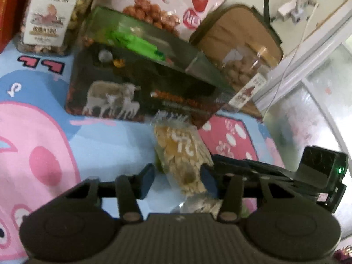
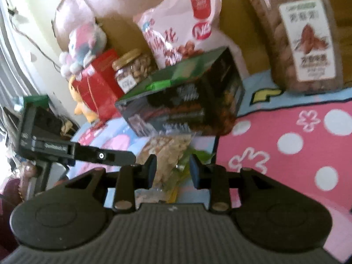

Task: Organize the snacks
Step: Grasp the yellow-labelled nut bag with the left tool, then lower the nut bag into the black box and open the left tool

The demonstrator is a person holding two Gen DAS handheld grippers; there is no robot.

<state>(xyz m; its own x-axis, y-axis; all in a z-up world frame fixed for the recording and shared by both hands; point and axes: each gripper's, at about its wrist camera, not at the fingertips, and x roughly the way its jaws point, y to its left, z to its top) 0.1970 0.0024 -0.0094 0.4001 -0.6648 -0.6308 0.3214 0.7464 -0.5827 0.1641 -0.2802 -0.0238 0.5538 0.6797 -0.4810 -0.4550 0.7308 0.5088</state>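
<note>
A clear packet of pale seed or nut brittle [image 1: 182, 154] lies on the cartoon mat in front of a dark snack box with a green top [image 1: 140, 74]. My left gripper [image 1: 178, 176] is open, its blue pads on either side of the packet's near end. In the right wrist view the same packet [image 2: 167, 154] sits between the fingers of my right gripper [image 2: 172, 167], which is open around it. The dark box [image 2: 187, 101] stands just beyond. The left gripper's body [image 2: 55, 147] shows at the left.
Behind the box stand a pink bag of coated peanuts [image 1: 162, 2], a labelled nut jar [image 1: 50, 15], a tipped jar of nuts [image 1: 246, 66] and a tan case [image 1: 237, 28]. The right wrist view adds red boxes [image 2: 99, 83], plush toys [image 2: 85, 44] and a tall almond jar [image 2: 305, 37].
</note>
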